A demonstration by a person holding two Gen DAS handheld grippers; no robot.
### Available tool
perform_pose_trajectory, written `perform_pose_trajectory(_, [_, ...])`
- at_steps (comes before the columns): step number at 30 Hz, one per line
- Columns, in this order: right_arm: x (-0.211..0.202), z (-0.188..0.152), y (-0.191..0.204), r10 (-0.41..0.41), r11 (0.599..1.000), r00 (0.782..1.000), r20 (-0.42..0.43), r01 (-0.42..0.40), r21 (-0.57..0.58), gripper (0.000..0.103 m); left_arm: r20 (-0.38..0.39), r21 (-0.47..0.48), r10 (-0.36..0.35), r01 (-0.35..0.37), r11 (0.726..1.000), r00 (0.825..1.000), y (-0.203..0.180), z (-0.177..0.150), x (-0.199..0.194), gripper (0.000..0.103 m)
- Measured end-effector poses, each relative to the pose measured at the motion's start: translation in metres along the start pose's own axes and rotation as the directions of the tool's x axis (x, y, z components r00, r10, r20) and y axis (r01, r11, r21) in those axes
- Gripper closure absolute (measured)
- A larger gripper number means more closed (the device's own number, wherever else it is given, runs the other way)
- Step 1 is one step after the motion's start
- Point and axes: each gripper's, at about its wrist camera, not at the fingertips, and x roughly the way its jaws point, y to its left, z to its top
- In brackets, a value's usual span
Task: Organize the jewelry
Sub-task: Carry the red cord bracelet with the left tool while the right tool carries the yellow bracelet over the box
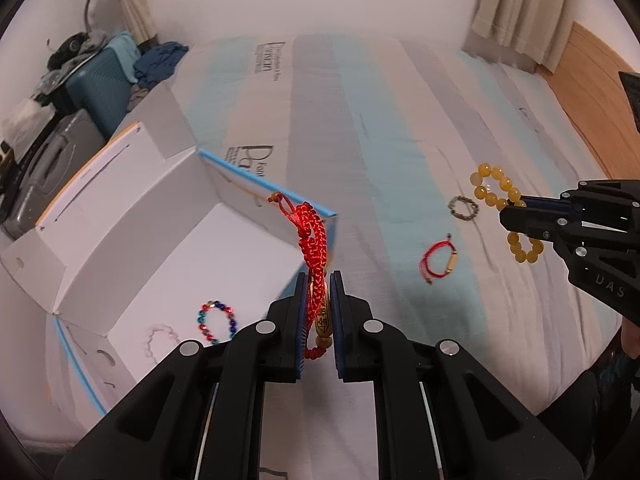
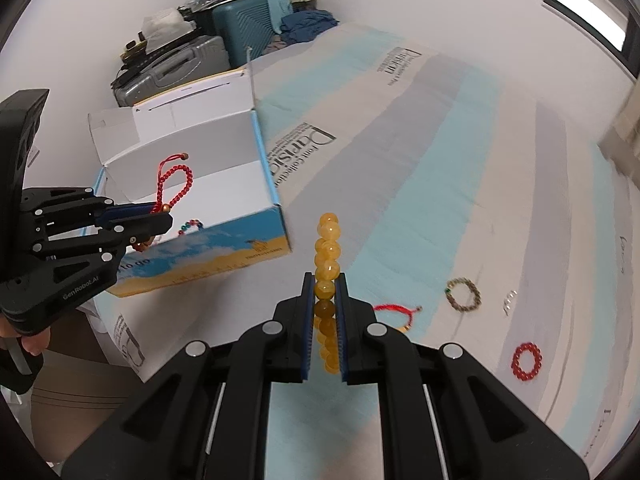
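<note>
I am working in a home bedroom: a bed with a pale striped blue, grey and cream printed sheet (image 1: 360, 128) fills my view. Beige fabric curtains (image 1: 516, 4) hang behind it, and a teal ribbed hard-shell suitcase (image 2: 248, 20) stands in the corner.

Even, soft indoor light; bright window (image 2: 592, 12) glare top right. Strong fisheye bending, dark vignette at corners. Motion blur on curtain (image 1: 516, 8), bedsheet (image 1: 380, 128) edges.

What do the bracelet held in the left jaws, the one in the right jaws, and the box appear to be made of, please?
The red bracelet looks like knotted cord, matte and woven, with a gold-toned engraved tube, probably metal. The yellow bracelet is round, glossy, translucent beads, perhaps stone, resin or glass. The box looks like thin printed cardboard: folded flaps, white inside.
</note>
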Motion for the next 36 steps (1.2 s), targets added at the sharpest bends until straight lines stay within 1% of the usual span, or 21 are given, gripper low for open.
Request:
perform_pose_trajectory(9, [0.016,0.028,0.043,0.035,0.998,0.999,0.002,-0.035,-0.06,0.094,-0.001,-0.065,0.027,-0.027,0.998,1.0,0.054,-0.011,-0.006,0.093])
perform_pose_trajectory(17, [0.037,0.048,0.077,0.06,0.993,0.998,-0.009,-0.061,-0.1,0.094,-0.011,-0.117,0.041,-0.042,0.992,0.999,0.096,-0.017,-0.001,0.093])
perform_pose_trajectory(23, [0.06,0.063,0.102,0.099,0.986,0.995,-0.016,-0.101,-0.132,0.094,-0.026,-0.153,0.053,-0.057,0.987,0.998,0.124,-0.021,0.011,0.093])
perform_pose_trajectory(27, [0.078,0.071,0.119,0.122,0.98,0.992,-0.023,-0.124,-0.154,0.094,-0.041,-0.176,0.049,-0.056,0.983,0.998,0.144,-0.024,0.024,0.093])
perform_pose_trajectory(32, [0.101,0.077,0.133,0.136,0.976,0.99,-0.047,-0.142,-0.168,0.094,-0.057,-0.189,0.046,-0.056,0.98,0.997,0.155,-0.027,0.039,0.093])
perform_pose_trajectory(36, [0.114,0.081,0.135,0.144,0.975,0.988,-0.056,-0.152,-0.163,0.094,-0.073,-0.194,0.045,-0.058,0.979,0.996,0.162,-0.028,0.051,0.093])
